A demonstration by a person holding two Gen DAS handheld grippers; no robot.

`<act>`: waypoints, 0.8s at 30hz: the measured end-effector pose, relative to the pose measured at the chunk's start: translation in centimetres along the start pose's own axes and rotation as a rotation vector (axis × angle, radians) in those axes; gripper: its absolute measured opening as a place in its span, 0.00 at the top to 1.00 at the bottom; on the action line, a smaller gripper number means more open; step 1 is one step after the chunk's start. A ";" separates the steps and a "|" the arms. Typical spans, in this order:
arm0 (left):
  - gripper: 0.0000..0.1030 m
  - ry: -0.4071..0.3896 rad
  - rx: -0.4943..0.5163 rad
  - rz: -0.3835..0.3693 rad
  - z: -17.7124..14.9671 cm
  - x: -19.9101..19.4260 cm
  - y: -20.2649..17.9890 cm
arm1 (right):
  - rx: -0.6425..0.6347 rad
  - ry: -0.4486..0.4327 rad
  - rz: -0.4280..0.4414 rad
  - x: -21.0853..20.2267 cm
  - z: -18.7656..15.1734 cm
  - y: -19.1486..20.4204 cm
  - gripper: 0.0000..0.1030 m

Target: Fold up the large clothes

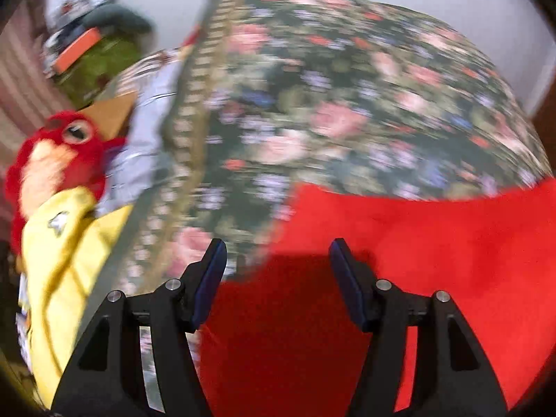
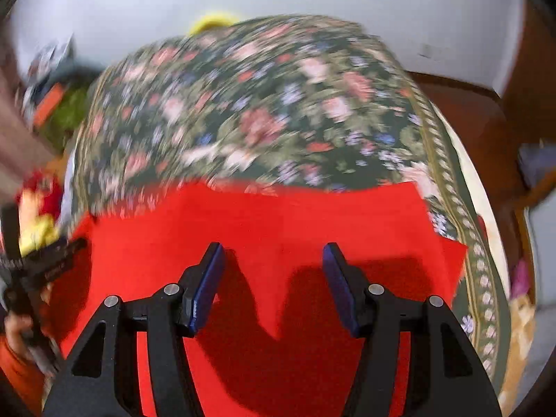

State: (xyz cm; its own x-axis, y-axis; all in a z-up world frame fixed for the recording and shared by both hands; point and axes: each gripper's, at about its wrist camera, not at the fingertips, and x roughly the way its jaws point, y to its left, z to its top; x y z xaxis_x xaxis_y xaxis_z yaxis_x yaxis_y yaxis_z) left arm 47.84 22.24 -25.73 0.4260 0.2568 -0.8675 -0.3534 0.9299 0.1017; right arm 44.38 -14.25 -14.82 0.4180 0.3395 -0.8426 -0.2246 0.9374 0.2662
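both views are smeared by blur, so the floral bedspread (image 1: 347, 104) shows little detail. the left gripper (image 1: 278, 253) and right gripper (image 2: 272, 257) tilt steeply down, jaws spread with nothing between. the red cloth (image 2: 260, 215) lies flat under both, filling each frame's lower half, its near edge cut off

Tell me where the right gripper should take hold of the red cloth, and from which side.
Probably the far right corner of the red cloth, where it juts out over the floral bedspread. Come from the right, from outside the cloth: that corner lies flat with two free edges. The right gripper hovers open over the cloth's middle, holding nothing.
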 end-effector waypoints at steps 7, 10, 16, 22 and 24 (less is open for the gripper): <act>0.40 0.005 -0.026 -0.065 -2.0 -1.2 2.9 | -0.015 0.021 0.052 -1.3 -3.1 0.1 0.47; 0.40 0.002 0.016 -0.104 -3.4 -2.7 2.2 | -0.089 0.043 0.034 -1.2 -4.2 1.2 0.47; 0.39 -0.004 0.088 -0.213 -6.9 -6.1 0.0 | -0.294 0.080 -0.074 -2.2 -8.3 3.0 0.46; 0.36 -0.004 0.134 -0.230 -10.9 -8.6 -0.2 | -0.320 0.070 -0.109 -5.5 -11.8 1.5 0.36; 0.36 0.000 0.133 -0.218 -12.1 -9.0 0.5 | -0.297 0.075 -0.117 -6.3 -12.6 0.7 0.36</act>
State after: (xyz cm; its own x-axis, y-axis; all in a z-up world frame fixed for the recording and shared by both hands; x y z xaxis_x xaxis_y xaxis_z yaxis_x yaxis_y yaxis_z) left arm 33.80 17.22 -23.79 0.4799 0.0466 -0.8761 -0.1410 0.9897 -0.0246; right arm 30.51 -16.68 -15.20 0.3925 0.2140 -0.8945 -0.4309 0.9020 0.0267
